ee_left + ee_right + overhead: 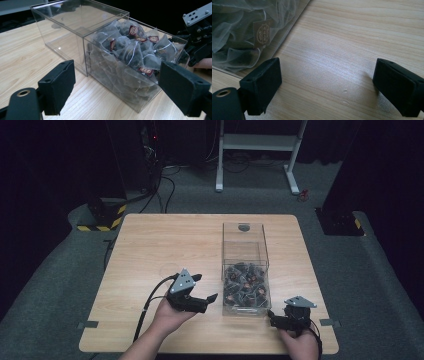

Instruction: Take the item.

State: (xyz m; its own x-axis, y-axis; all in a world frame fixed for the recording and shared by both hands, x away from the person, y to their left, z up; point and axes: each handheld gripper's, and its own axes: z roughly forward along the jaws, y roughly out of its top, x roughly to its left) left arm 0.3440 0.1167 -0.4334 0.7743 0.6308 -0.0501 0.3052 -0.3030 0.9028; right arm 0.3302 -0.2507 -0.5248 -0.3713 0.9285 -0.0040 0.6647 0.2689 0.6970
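From the high view, the clear box (245, 270) sits right of centre on the table (150, 245), its near half packed with tea bags (245, 287), the far half bare. The left gripper (206, 290) hovers just left of it, fingers apart; the right gripper (272, 316) waits at its near right corner.

Left gripper view: fingers spread wide, squarely framing the box's (100, 45) full compartment, likely lining up a reach.

Right gripper view: fingers apart over bare wood, box wall (287, 32) beside them, plenty of room rightward.
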